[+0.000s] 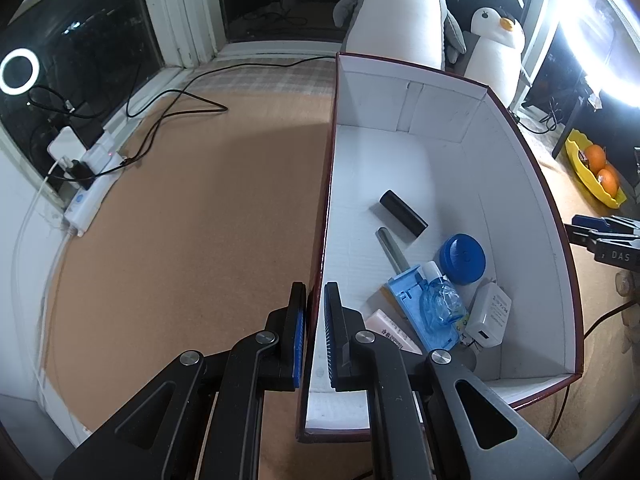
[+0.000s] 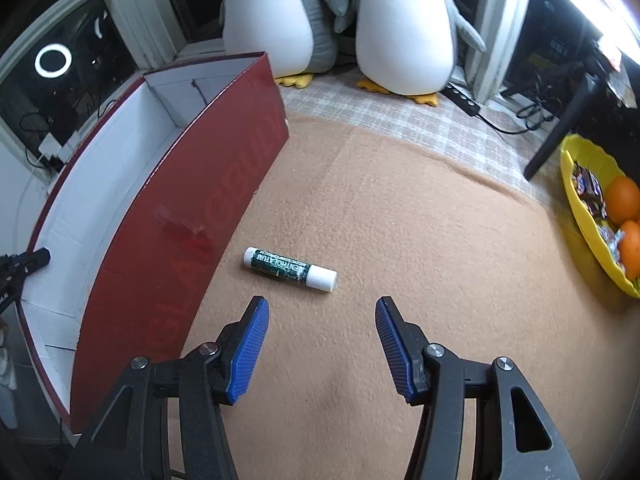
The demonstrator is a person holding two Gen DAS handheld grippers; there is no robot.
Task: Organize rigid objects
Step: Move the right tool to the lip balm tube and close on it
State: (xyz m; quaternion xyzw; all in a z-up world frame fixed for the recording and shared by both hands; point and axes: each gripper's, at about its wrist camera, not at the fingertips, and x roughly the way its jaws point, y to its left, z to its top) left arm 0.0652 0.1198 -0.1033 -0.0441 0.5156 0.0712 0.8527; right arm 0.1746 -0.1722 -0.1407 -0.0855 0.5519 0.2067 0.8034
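Note:
A red box with a white inside (image 1: pixel 400 152) stands on the tan blanket. My left gripper (image 1: pixel 315 292) is shut on its left wall, one finger on each side. In the box lie a black cylinder (image 1: pixel 403 213), a blue round tin (image 1: pixel 462 253), a blue case (image 1: pixel 416 312), a clear blue bottle (image 1: pixel 440 300) and a white charger (image 1: pixel 488 314). A green and white lip balm stick (image 2: pixel 290 269) lies on the blanket just right of the box's red outer wall (image 2: pixel 180 200). My right gripper (image 2: pixel 322 308) hangs open just short of the stick, nothing between its pads.
A yellow bowl (image 2: pixel 576 208) with oranges and sweets sits at the right. Two plush penguins (image 2: pixel 404 32) stand at the back by the window. A white power strip (image 1: pixel 86 196) and black cables lie at the far left of the blanket.

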